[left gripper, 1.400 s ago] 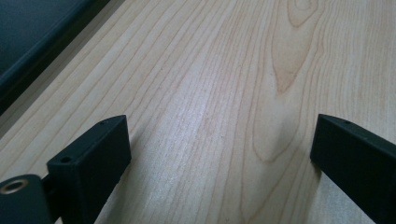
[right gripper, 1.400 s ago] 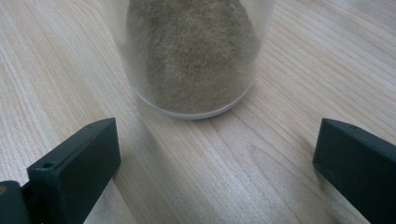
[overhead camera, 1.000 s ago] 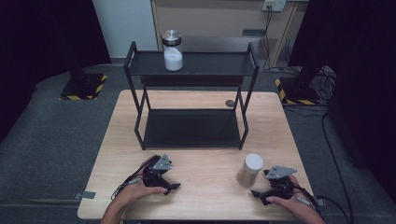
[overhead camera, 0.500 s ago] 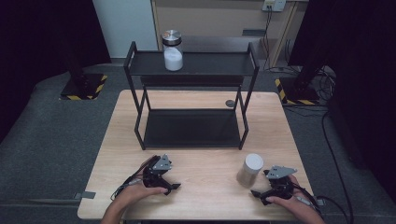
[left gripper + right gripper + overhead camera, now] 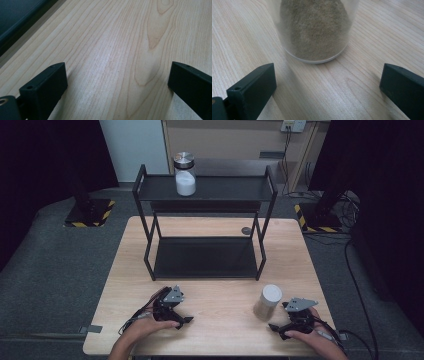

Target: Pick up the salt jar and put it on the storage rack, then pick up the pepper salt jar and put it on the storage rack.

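High view overlooks the table (image 5: 215,320); gripper views skim it closely.

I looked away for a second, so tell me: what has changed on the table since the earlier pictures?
Nothing visibly changed. Both grippers, left and right, rest open on the table, the right one pointed at the jar of brownish powder, not touching it. The white-powder jar stays on the rack.

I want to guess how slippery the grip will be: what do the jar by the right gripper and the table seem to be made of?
The jar looks like clear glass or plastic, smooth-walled, since the brownish powder shows through it; which of the two I cannot tell. Its lid looks pale and matte. The table looks like light wood or wood-look laminate, with visible grain and a slight sheen.
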